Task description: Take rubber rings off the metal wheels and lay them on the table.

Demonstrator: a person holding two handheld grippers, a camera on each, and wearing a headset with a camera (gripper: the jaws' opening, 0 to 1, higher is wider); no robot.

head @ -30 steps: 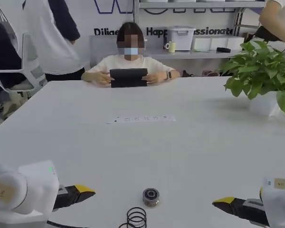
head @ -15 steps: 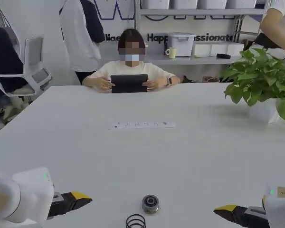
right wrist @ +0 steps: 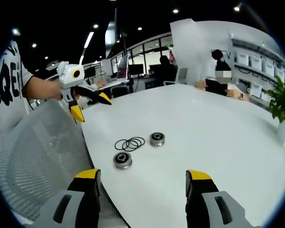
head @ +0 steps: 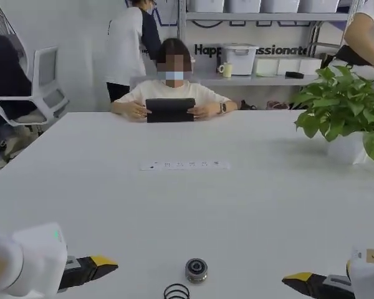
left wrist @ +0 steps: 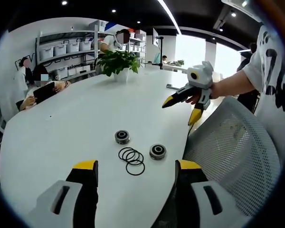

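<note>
Two small metal wheels lie near the table's front edge, one (left wrist: 122, 137) farther in and one (left wrist: 157, 151) close to the edge. Several loose black rubber rings (left wrist: 131, 156) lie overlapping between them. In the head view I see one wheel (head: 196, 270) with the rings (head: 176, 291) just in front of it. My left gripper (head: 100, 265) hovers left of them, open and holding nothing. My right gripper (head: 302, 278) hovers to the right, also open with nothing in it. The right gripper view has both wheels (right wrist: 157, 138) (right wrist: 122, 160) ahead of its jaws.
A white power strip (head: 184, 165) lies mid-table. A potted plant (head: 343, 99) stands at the far right. A seated person holds a tablet (head: 169, 109) at the far edge. A mesh chair back (left wrist: 228, 152) is just off the table's front edge.
The head camera has tilted up a little, so wheel and rings sit lower in the picture. A standing person at the back walked right. Both grippers keep their places.
</note>
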